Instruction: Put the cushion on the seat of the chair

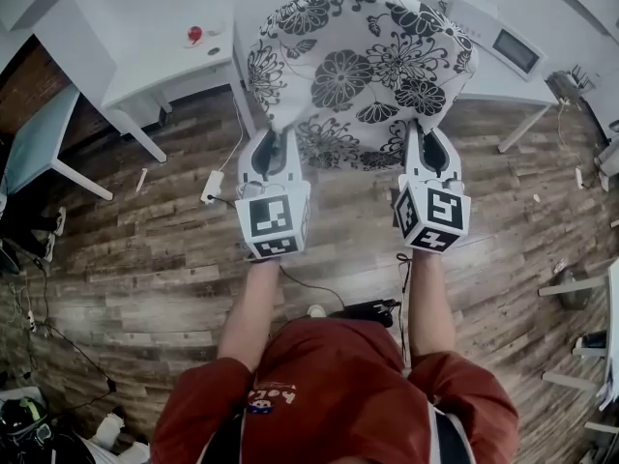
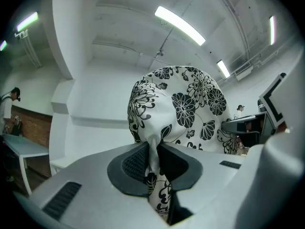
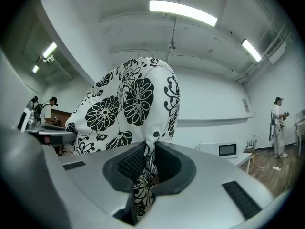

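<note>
A white cushion (image 1: 353,66) with black flower print is held up in the air in front of me. My left gripper (image 1: 280,153) is shut on its near left edge and my right gripper (image 1: 418,153) is shut on its near right edge. In the left gripper view the cushion (image 2: 178,106) bulges up above the jaws, with its fabric pinched between the dark pads (image 2: 135,162). The right gripper view shows the cushion (image 3: 128,104) the same way, fabric squeezed between the pads (image 3: 132,165). No chair seat shows under the cushion.
White tables (image 1: 164,46) stand ahead on the left, one with a red object (image 1: 194,35). Another white table with a small screen (image 1: 515,50) is at the right. A pale blue chair seat (image 1: 34,138) is at far left. Cables and a power strip (image 1: 211,187) lie on the wooden floor.
</note>
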A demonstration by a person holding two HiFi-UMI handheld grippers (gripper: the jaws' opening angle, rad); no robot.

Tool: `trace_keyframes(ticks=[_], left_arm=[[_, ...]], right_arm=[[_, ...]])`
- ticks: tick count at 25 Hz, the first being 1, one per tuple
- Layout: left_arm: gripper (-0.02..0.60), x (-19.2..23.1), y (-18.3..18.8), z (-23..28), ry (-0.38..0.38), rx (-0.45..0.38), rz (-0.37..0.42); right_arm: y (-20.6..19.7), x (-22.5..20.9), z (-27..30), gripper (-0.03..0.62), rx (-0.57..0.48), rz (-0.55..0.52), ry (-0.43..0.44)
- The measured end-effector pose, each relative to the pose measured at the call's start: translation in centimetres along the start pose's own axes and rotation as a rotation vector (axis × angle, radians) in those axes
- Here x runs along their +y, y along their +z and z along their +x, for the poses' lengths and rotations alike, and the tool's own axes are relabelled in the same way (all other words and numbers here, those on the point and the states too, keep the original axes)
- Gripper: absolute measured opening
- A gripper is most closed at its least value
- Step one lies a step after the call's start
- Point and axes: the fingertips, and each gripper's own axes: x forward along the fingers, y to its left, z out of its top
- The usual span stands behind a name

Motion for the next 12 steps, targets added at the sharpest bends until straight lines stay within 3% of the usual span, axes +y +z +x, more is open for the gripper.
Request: trace_keyframes(ticks=[12], left_arm=[[0.067,0.05,0.09,0.26,-0.038,0.000,-0.014]], right_arm=[[0.30,0.22,-0.56,0.054,0.005,-0.042,-0.044]])
